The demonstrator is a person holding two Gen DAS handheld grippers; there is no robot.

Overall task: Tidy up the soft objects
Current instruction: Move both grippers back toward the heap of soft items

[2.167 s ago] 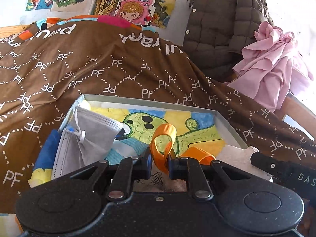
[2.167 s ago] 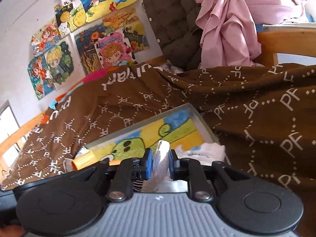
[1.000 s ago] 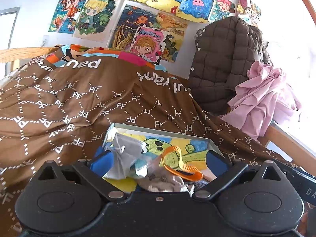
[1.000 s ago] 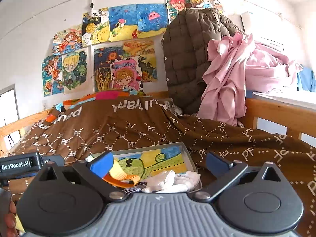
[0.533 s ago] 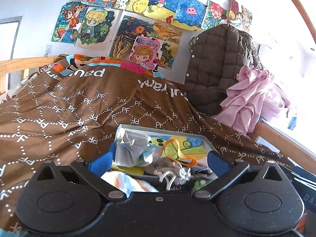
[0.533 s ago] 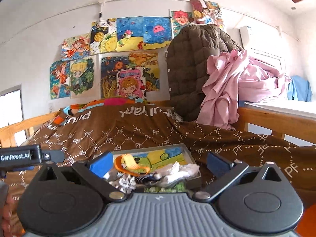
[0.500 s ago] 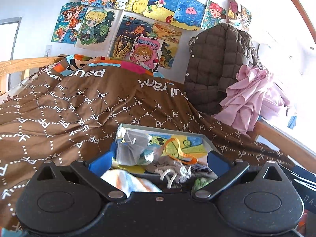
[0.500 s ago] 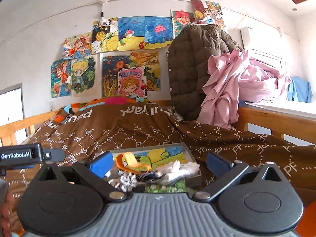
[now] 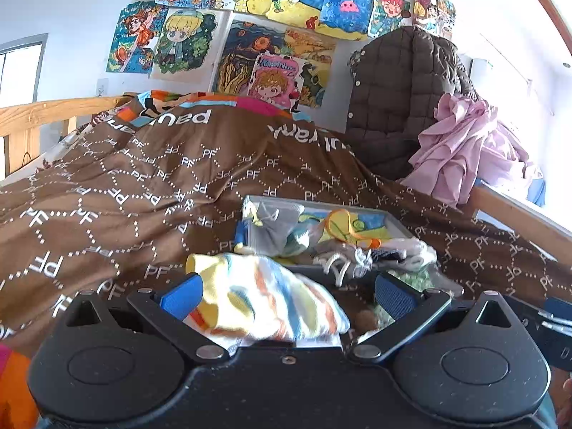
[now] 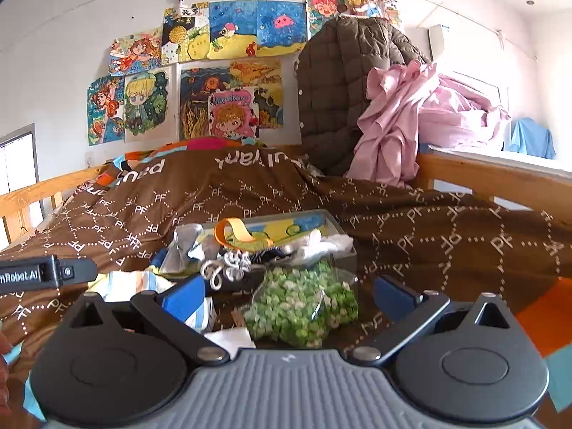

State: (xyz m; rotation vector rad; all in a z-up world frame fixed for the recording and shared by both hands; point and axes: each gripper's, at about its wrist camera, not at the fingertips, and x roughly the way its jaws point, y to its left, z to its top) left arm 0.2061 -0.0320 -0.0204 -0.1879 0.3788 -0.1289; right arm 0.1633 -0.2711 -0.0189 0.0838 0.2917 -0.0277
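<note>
A shallow box (image 9: pixel 395 222) (image 10: pixel 334 224) with a cartoon-print bottom lies on the brown bedspread, holding a grey face mask (image 9: pixel 277 223), an orange strap (image 9: pixel 345 227) (image 10: pixel 237 234), white cord (image 10: pixel 230 264) and white cloth (image 10: pixel 321 243). In front of it lie a striped multicoloured cloth (image 9: pixel 264 300) (image 10: pixel 125 282) and a clear bag of green-white bits (image 10: pixel 304 300). My left gripper (image 9: pixel 286 295) is open over the striped cloth. My right gripper (image 10: pixel 289 295) is open around the green bag, with no contact visible.
A brown bedspread (image 9: pixel 143 186) covers the bed. A brown quilted jacket (image 10: pixel 343 89) and pink clothes (image 10: pixel 411 118) hang at the back right over a wooden rail (image 10: pixel 500 178). Drawings (image 10: pixel 221 71) cover the wall. The left gripper's body (image 10: pixel 39 273) sits left in the right wrist view.
Both grippers let go of what they held in the box, the left one the orange strap, opened wide and drew back. The striped cloth and green bag now lie between their fingers.
</note>
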